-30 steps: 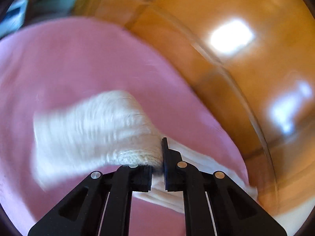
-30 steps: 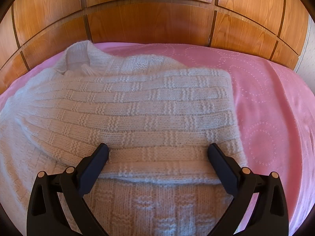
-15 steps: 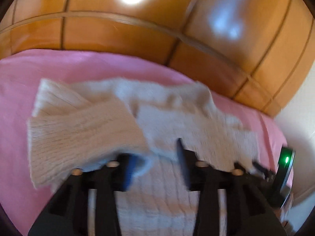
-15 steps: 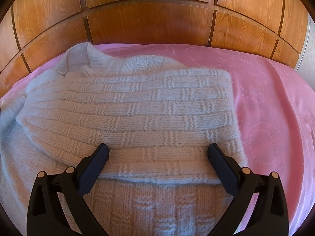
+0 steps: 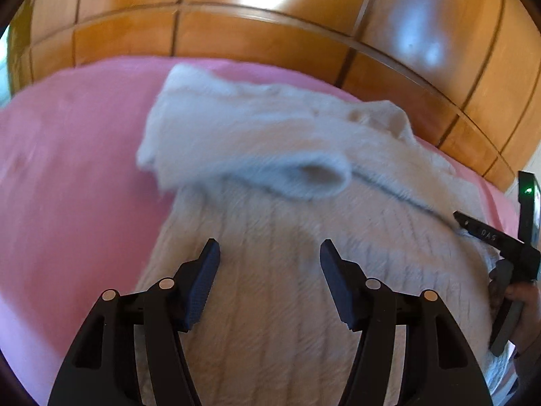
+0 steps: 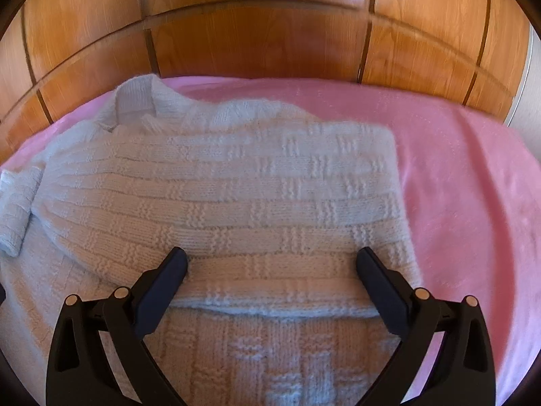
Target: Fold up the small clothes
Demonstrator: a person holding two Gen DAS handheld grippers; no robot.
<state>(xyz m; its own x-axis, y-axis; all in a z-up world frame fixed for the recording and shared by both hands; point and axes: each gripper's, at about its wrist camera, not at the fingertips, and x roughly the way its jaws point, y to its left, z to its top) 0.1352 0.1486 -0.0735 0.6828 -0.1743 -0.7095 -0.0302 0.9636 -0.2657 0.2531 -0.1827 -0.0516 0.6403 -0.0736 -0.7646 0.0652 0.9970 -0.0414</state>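
A white knitted sweater (image 6: 236,186) lies on a pink bedspread (image 6: 473,203), its right sleeve folded across the body. In the left wrist view the sweater (image 5: 287,237) shows its left sleeve (image 5: 243,149) lying folded over the chest, cuff opening facing me. My left gripper (image 5: 269,253) hovers over the sweater body, jaws opening, nothing between them. My right gripper (image 6: 270,264) sits low over the folded sleeve's cuff edge, jaws wide and closing, with knit fabric lying between the pads but not pinched. The right gripper's tool (image 5: 500,247) shows at the right edge of the left wrist view.
A glossy wooden headboard (image 6: 270,34) of panels runs along the far side of the bed. Pink bedspread lies bare to the right of the sweater and to its left (image 5: 67,186). A person's hand (image 5: 520,304) holds the right tool's handle.
The left gripper carried the left sleeve across onto the sweater's chest, let it go and opened. The right gripper stayed in place and its jaws narrowed slightly.
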